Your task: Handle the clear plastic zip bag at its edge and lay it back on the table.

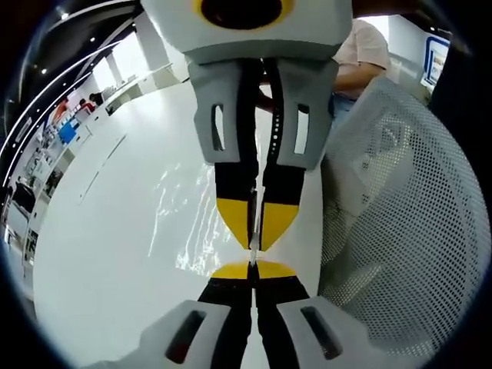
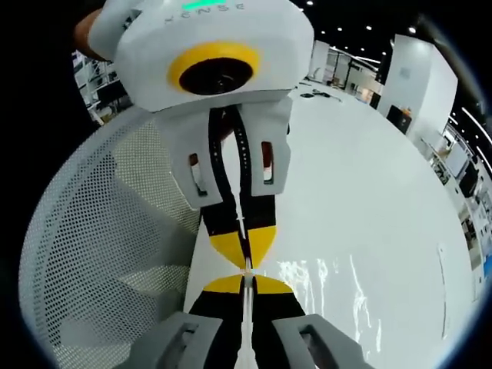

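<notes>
Left gripper view: the left gripper (image 1: pixel 252 265), grey-bodied with black jaws and yellow tips, has its jaws closed together, a thin clear edge pinched between the tips. Facing it tip to tip from the top of the view is the right gripper (image 1: pixel 255 231), same build, jaws also clenched on that edge.

The clear plastic zip bag (image 1: pixel 188 223) hangs or trails from the pinch point. It reads only as glinting creases against the white glossy table (image 1: pixel 100 246), close to the table's near edge. I cannot tell whether its lower part touches the surface.

Right gripper view: same meeting of tips, right gripper (image 2: pixel 247 283) below, left gripper (image 2: pixel 244 250) above; the bag (image 2: pixel 338 296) glints over the table (image 2: pixel 369 177). A white perforated mesh chair back (image 2: pixel 108 254) stands just off the table edge, beside both grippers.

Judgement: edge handling appears done, and laying down remains.

To do it well:
- Lower both grippers together, keeping the edge taut so the film does not fold under.
- Let the trailing body settle flat first.
- Bring the pinch over the table, away from the chair-side edge.
- Release only once the edge rests on the surface.

Risk: the bag may slide off the near edge.
</notes>
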